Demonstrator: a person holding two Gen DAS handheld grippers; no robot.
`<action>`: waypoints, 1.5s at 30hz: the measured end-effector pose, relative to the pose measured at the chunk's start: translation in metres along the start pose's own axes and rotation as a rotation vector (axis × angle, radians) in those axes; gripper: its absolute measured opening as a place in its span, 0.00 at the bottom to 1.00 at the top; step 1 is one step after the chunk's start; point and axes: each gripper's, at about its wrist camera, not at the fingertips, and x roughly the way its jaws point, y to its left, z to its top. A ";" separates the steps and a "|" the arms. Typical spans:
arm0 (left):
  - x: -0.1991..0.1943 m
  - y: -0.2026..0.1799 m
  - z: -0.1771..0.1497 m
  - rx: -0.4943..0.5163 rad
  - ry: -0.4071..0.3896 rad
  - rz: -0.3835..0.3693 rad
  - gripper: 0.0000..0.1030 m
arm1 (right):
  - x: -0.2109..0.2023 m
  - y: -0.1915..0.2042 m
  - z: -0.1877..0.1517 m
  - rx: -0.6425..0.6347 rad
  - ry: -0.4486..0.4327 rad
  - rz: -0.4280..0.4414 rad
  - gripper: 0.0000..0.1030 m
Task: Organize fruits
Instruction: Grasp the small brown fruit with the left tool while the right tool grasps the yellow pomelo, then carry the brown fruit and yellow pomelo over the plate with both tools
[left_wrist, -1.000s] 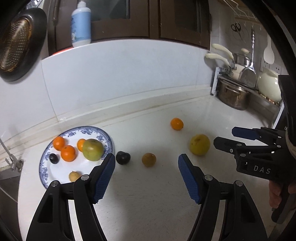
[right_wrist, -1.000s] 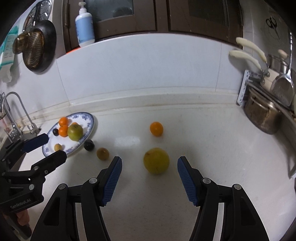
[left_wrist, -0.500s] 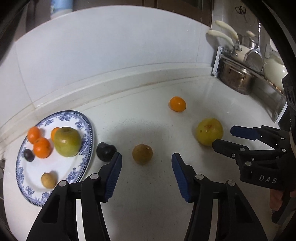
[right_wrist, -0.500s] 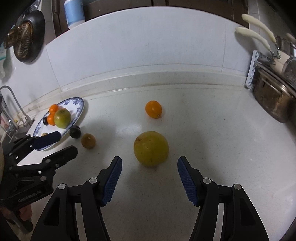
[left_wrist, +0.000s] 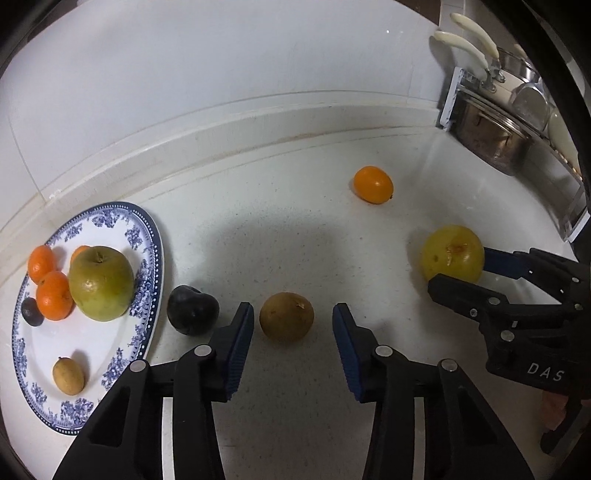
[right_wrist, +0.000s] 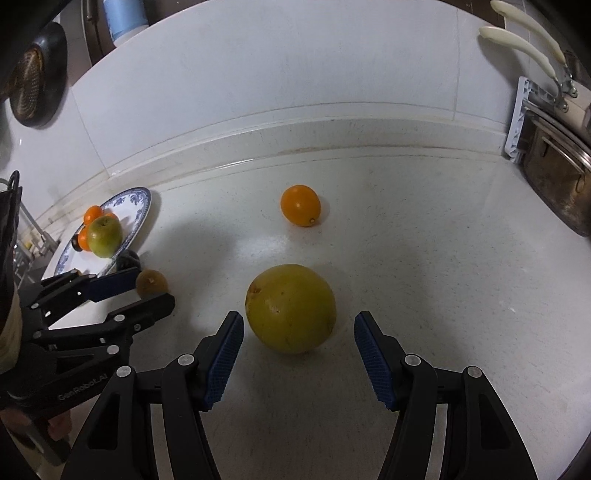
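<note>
The left gripper (left_wrist: 293, 325) has just been closing its 2 blue-padded jaws, and the small round brown fruit (left_wrist: 286, 316) sits on the speckled white counter (left_wrist: 280, 236) between their tips, with a gap on either side, so the pads do not yet press it. Just left of the left jaw lies a dark purple plum (left_wrist: 192, 309), touching the rim of the blue-and-white patterned plate (left_wrist: 146, 258) further to the left. On that plate rest a large green-brown pear-like fruit (left_wrist: 101, 283), 3 small orange mandarins (left_wrist: 53, 295), 1 small dark fruit (left_wrist: 31, 312) and 1 small tan oval fruit (left_wrist: 68, 376). Ahead and to the right, well apart, a loose orange citrus fruit (left_wrist: 373, 184) lies on the counter. The right gripper (right_wrist: 298, 338) stands partly open around the large yellow round fruit (right_wrist: 291, 308), its blue pads either side of the near half and clear of the skin; nothing is gripped. Beyond it the same orange citrus lies further away, and to the far right a steel pot (right_wrist: 557, 173) stands against the white tiled wall (right_wrist: 295, 74).
</note>
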 end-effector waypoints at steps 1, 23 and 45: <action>0.001 0.001 0.000 -0.003 0.003 -0.002 0.37 | 0.002 0.000 0.000 0.001 0.003 -0.001 0.61; -0.045 0.001 0.002 -0.028 -0.069 -0.003 0.28 | -0.025 0.018 -0.001 -0.018 -0.058 0.048 0.48; -0.151 0.042 -0.031 -0.100 -0.213 0.067 0.28 | -0.097 0.095 0.003 -0.125 -0.170 0.135 0.48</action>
